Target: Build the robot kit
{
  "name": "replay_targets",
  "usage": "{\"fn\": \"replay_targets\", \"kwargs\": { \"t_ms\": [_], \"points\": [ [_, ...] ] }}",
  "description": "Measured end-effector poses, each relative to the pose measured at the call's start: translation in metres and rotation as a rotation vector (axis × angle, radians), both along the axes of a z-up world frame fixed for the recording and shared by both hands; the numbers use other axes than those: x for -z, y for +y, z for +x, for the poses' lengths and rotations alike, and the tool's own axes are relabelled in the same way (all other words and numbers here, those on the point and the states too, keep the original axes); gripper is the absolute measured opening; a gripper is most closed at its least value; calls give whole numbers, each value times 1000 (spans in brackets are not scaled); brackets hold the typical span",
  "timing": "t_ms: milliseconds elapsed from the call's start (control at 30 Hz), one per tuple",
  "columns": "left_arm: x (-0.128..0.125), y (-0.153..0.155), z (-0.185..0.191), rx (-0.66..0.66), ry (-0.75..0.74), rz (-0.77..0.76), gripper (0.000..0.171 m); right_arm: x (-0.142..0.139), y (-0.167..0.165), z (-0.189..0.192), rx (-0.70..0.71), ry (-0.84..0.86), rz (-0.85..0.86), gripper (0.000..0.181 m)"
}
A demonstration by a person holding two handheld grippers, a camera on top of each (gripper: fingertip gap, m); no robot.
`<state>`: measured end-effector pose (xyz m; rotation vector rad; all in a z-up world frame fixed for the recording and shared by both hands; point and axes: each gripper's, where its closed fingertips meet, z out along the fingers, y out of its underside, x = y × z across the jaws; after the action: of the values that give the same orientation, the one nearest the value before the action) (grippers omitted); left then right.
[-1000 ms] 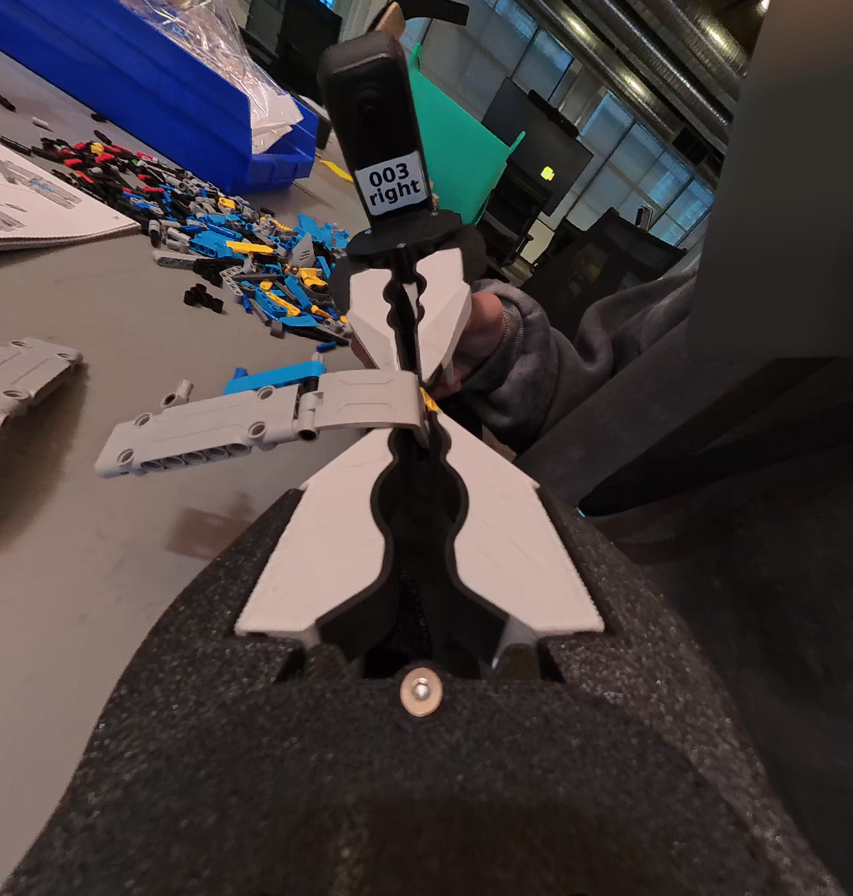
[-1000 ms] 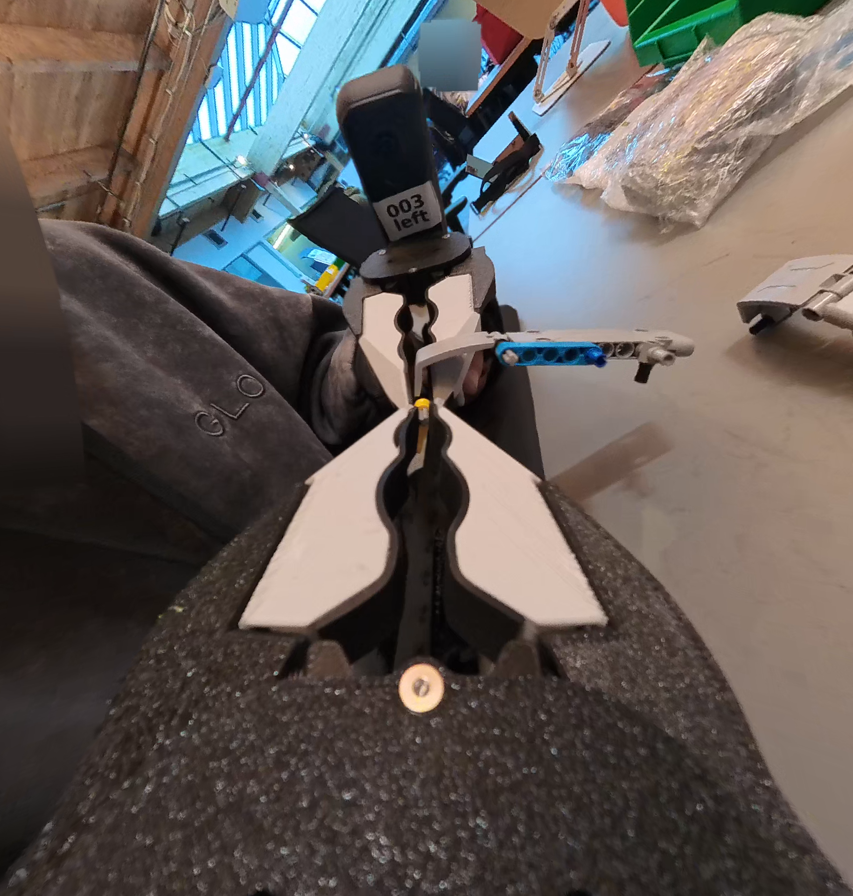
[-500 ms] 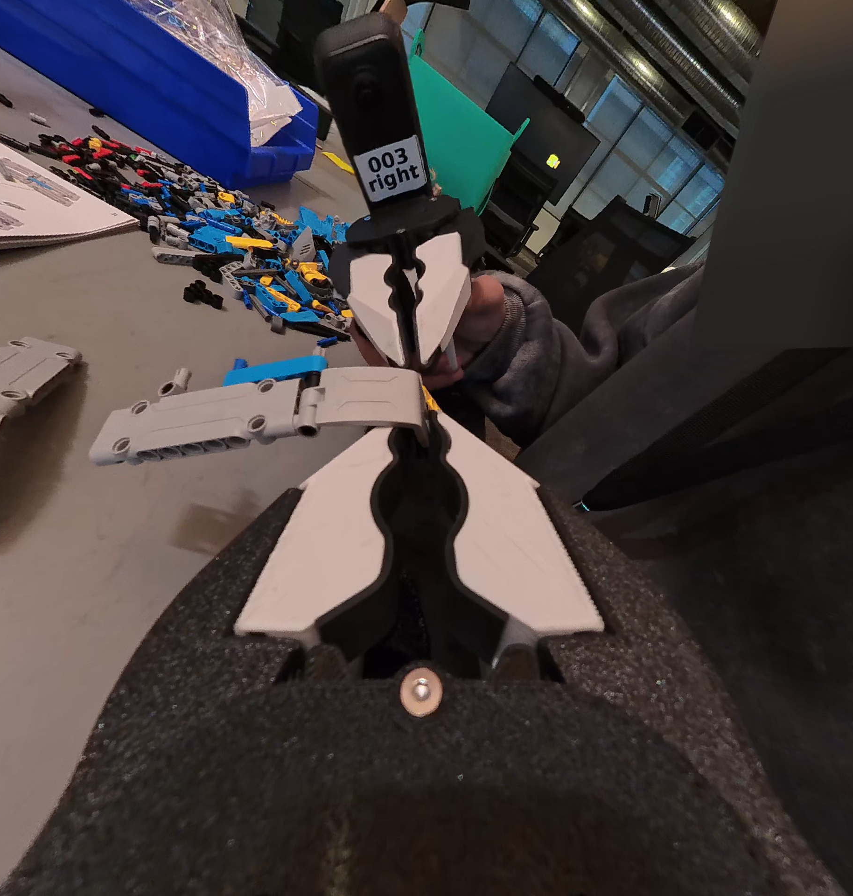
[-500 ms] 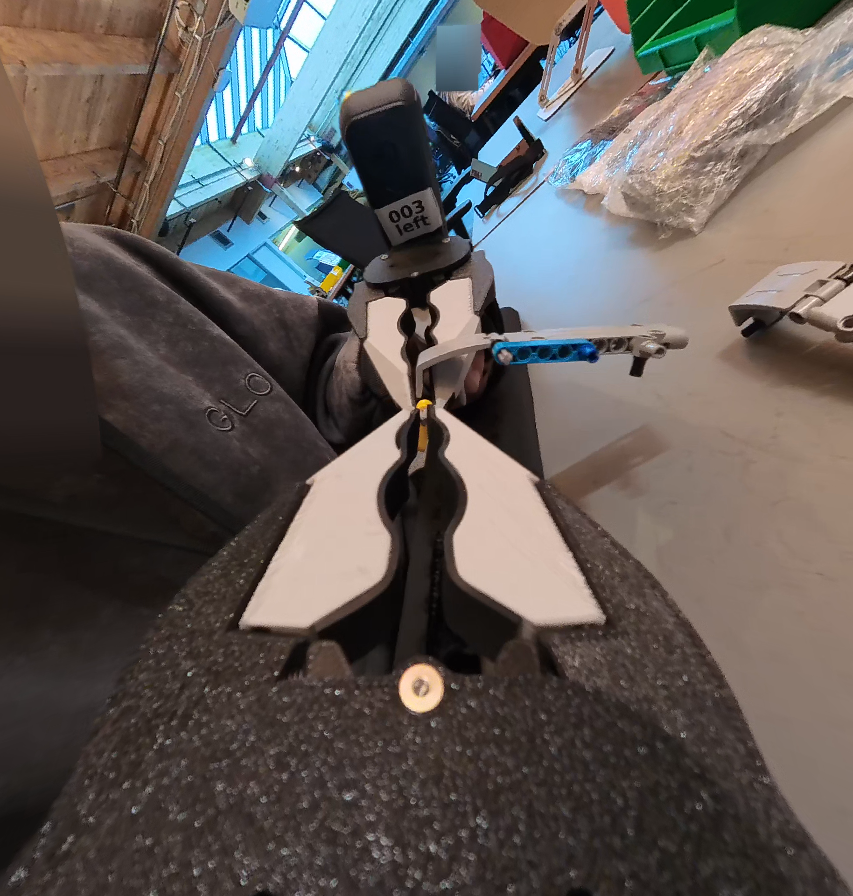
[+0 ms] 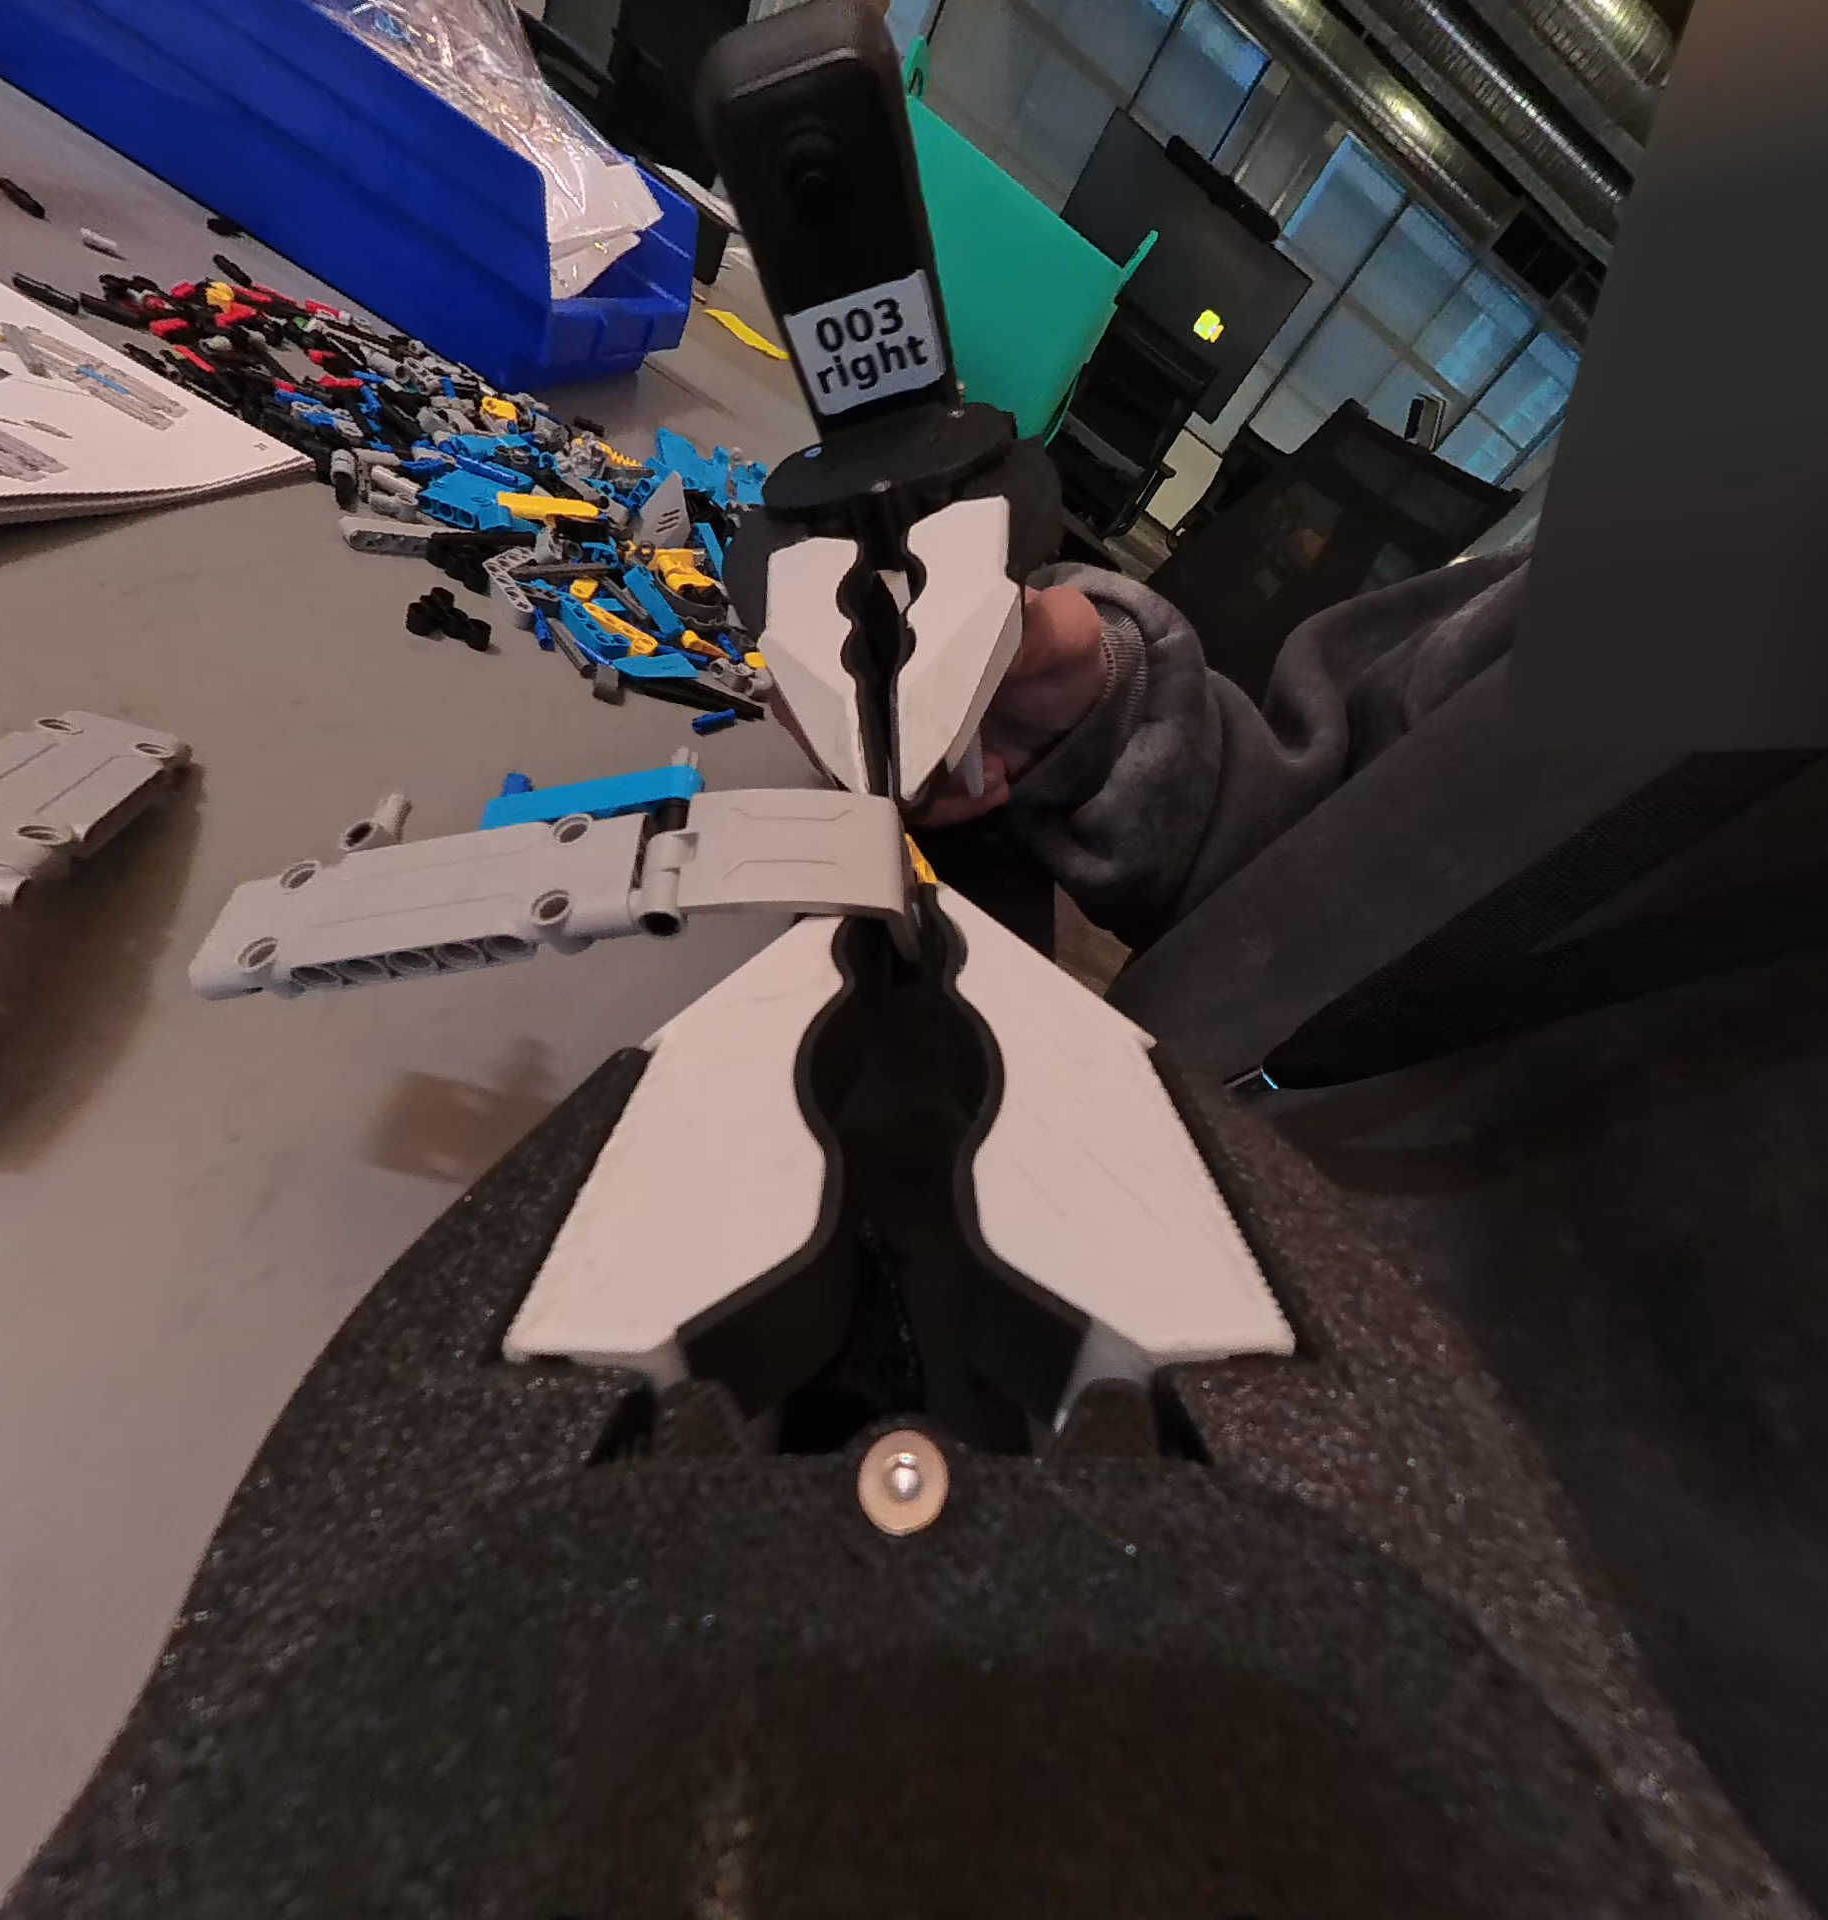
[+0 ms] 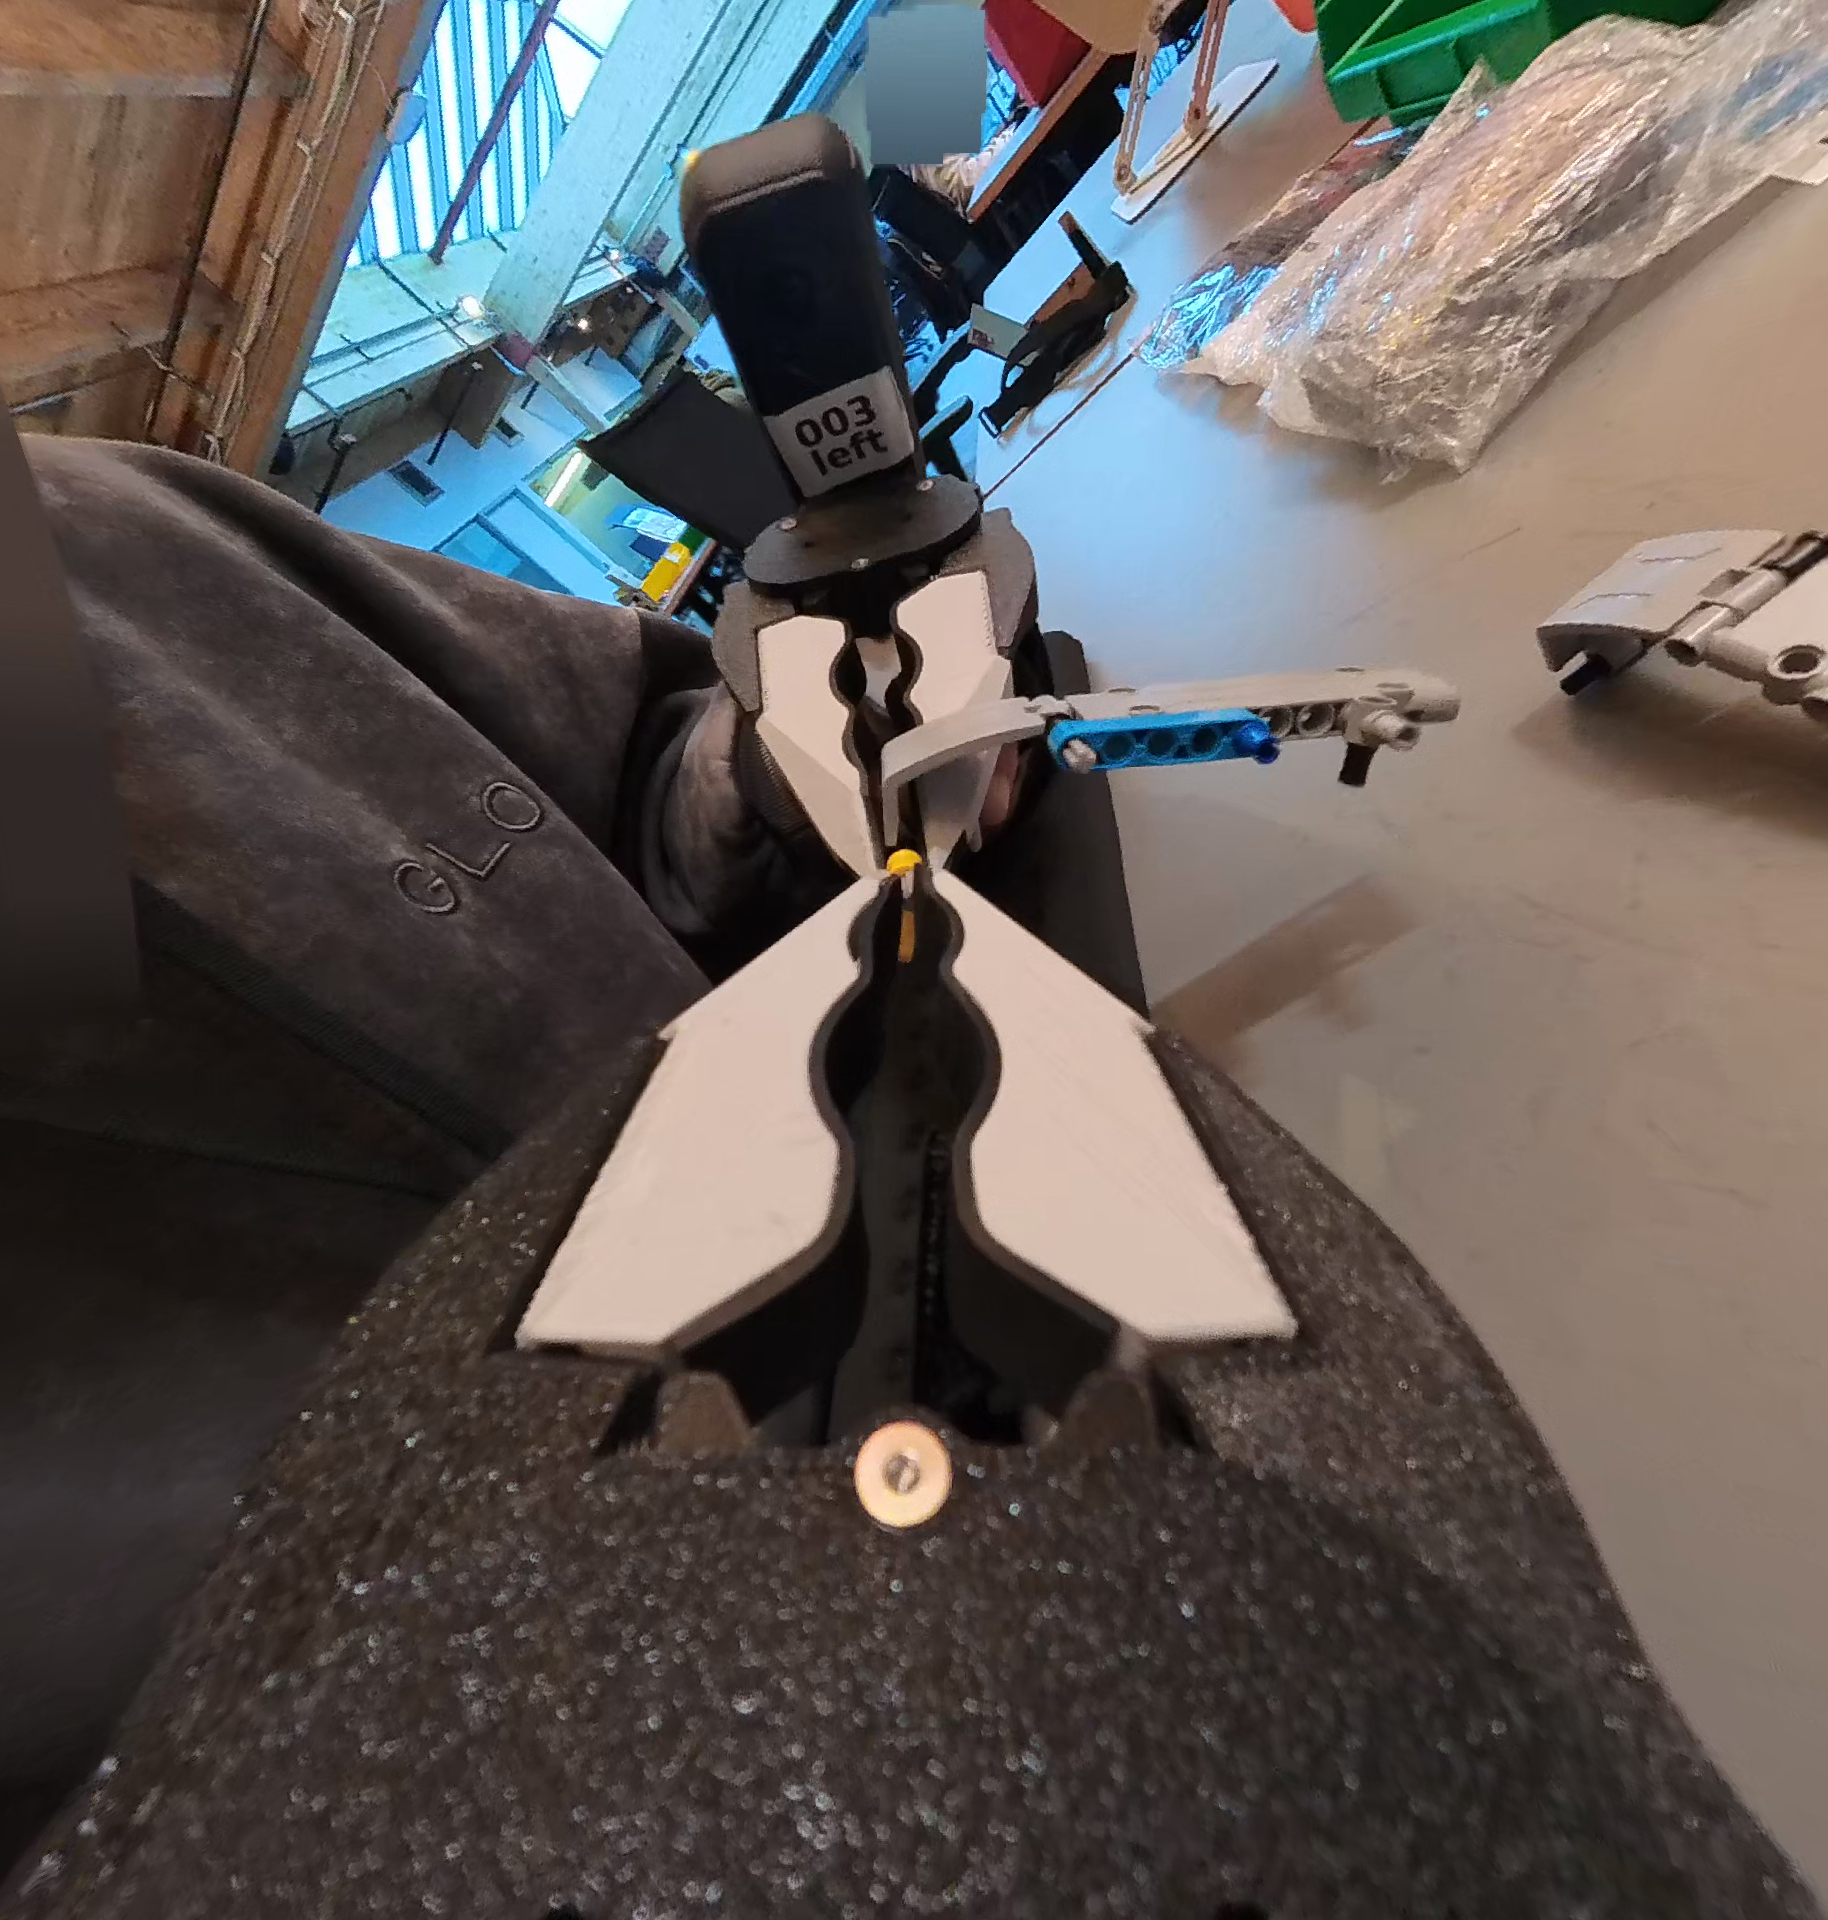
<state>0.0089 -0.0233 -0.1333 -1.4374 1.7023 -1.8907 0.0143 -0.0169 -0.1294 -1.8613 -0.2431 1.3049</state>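
Observation:
My left gripper point(image 5: 905, 914) is shut on one end of a grey hinged panel assembly point(image 5: 536, 894) with a blue beam point(image 5: 588, 805) on it, held above the table and sticking out to the left. My right gripper point(image 6: 899, 883) is shut on a small yellow pin point(image 6: 905, 920). The two grippers meet tip to tip. The pin's head sits at the held end of the panel, and it also shows in the left wrist view point(image 5: 918, 862). The right wrist view shows the left gripper point(image 6: 902, 844) opposite, with the assembly point(image 6: 1201, 707) sticking out to the right.
A pile of loose blue, yellow, black and red pieces point(image 5: 536, 540) lies on the grey table point(image 5: 214, 1195), with a booklet point(image 5: 79, 416) and a blue bin point(image 5: 370, 177) behind. A second grey panel assembly point(image 6: 1720, 634) lies nearby. Plastic bags point(image 6: 1512, 260) lie farther off. A person's grey sleeve point(image 5: 1149, 748) is close behind. The tips of both grippers are at nearly the same place.
Both grippers stay shut and tip to tip, with only small shifts. The yellow pin stays at the end of the grey panel.

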Motion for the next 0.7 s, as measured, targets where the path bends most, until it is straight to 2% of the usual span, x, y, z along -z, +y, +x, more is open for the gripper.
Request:
{"fn": "replay_targets", "kwargs": {
  "t_ms": [300,533,700],
  "points": [
    [0,2,4,-25,2,-6,3,0,5,1,19,2,1,1],
    [-4,6,6,-43,-11,-36,4,-11,5,13,44,52,50,4],
    [-4,5,5,-43,-14,-27,5,-6,5,8,23,38,28,3]
  ]
}}
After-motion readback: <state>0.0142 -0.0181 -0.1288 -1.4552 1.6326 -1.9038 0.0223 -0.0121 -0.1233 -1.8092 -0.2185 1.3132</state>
